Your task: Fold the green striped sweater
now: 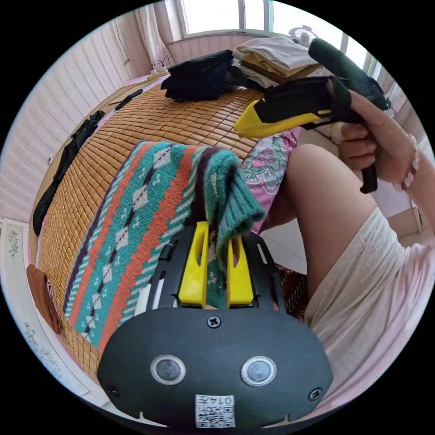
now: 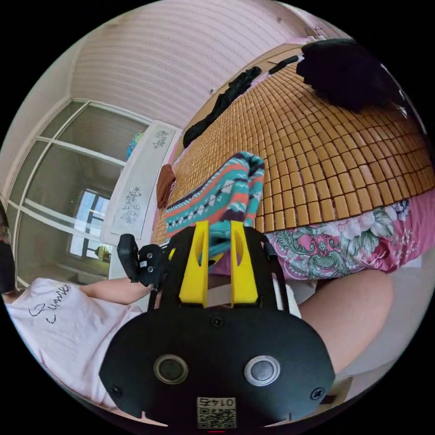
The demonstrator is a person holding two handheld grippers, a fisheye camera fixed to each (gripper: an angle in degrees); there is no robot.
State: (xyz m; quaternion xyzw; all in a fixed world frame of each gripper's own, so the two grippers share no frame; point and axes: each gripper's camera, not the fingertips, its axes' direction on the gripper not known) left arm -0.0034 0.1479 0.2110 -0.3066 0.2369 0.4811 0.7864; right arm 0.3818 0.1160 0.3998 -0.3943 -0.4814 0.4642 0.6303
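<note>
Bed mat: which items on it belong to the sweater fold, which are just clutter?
In play:
- green striped sweater
- left gripper, shut on its cuff
- right gripper, holding nothing

Clutter:
- black clothes heap
- folded beige stack
- dark strip
- brown cloth

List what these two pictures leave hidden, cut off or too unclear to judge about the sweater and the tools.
- Left gripper view: the near end of the sweater is hidden behind the left gripper and its black body.
- Left gripper view: the right gripper is seen side-on, so any gap between its fingers is unclear.
- Right gripper view: the right gripper covers the sweater's near edge.
- Right gripper view: the dark clothes are too dark to identify.
</note>
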